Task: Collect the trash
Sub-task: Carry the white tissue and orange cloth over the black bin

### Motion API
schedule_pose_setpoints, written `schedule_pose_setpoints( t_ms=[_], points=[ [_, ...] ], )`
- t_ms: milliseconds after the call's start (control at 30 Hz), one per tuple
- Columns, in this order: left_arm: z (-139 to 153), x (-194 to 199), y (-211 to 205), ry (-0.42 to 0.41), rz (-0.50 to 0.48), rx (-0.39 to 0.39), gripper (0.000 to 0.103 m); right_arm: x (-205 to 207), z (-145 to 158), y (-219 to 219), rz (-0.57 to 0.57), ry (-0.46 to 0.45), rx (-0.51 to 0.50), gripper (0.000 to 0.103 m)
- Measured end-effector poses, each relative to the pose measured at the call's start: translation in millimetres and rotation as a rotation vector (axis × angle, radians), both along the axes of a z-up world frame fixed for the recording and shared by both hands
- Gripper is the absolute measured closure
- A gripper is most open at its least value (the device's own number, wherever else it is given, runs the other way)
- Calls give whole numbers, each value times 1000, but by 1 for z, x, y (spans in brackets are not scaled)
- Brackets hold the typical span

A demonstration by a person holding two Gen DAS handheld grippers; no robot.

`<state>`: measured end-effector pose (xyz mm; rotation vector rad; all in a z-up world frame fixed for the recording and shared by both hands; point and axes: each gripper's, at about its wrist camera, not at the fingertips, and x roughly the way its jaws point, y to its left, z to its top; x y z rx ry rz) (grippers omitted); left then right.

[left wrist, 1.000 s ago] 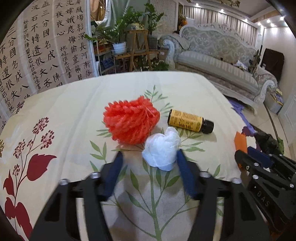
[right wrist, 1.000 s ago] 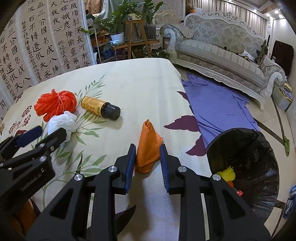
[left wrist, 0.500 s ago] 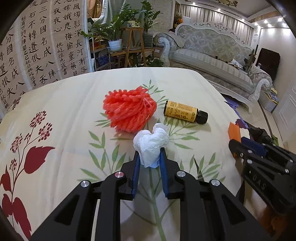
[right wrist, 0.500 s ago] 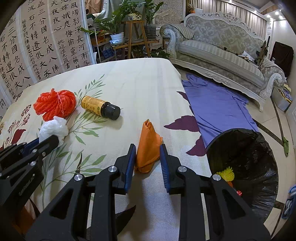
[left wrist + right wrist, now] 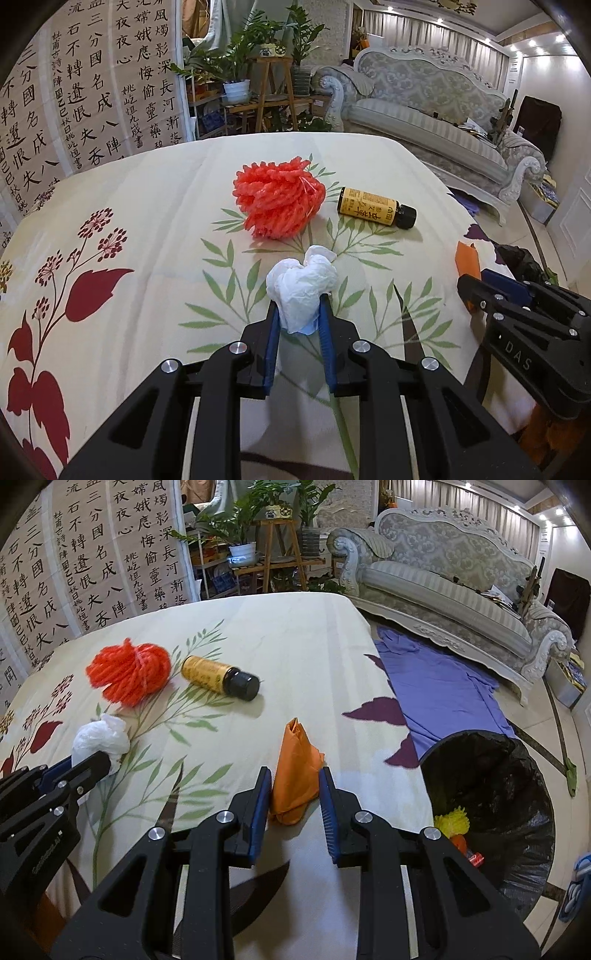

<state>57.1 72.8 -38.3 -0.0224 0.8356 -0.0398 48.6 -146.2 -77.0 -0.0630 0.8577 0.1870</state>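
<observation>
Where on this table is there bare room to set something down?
Free: the far stretch of floral tablecloth beyond the red rope bundle and the amber bottle. Crowded: the near edge, around the white crumpled tissue and orange folded bag.

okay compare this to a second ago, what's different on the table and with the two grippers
The left gripper shut its jaws on the white crumpled tissue and drew it a little away from the red rope bundle. Unchanged: the right gripper holds the orange wrapper, the brown bottle lies on its side, and the black trash bin stands beside the table.
</observation>
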Motion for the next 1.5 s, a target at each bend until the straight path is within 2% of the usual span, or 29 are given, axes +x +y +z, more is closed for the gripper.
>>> schedule_pose_setpoints(
  t_ms=[400, 633, 800, 1000, 1200, 1500],
  points=[
    [9, -15, -5, -32, -30, 18, 82, -36, 8, -3, 8, -29, 6, 77],
    [20, -24, -26, -71, -81, 11, 82, -57, 28, -32, -28, -95, 9, 77],
    [31, -28, -58, -108, -147, 5, 82, -67, 39, -65, -92, -140, -10, 77],
    [35, -23, -102, -124, -232, -2, 82, -67, 38, -108, -184, -151, -24, 77],
    [34, -16, -142, -129, -302, -1, 82, -63, 31, -155, -276, -143, -17, 77],
    [25, -1, -194, -125, -361, 35, 82, -50, 16, -196, -350, -119, -5, 77]
  ],
)
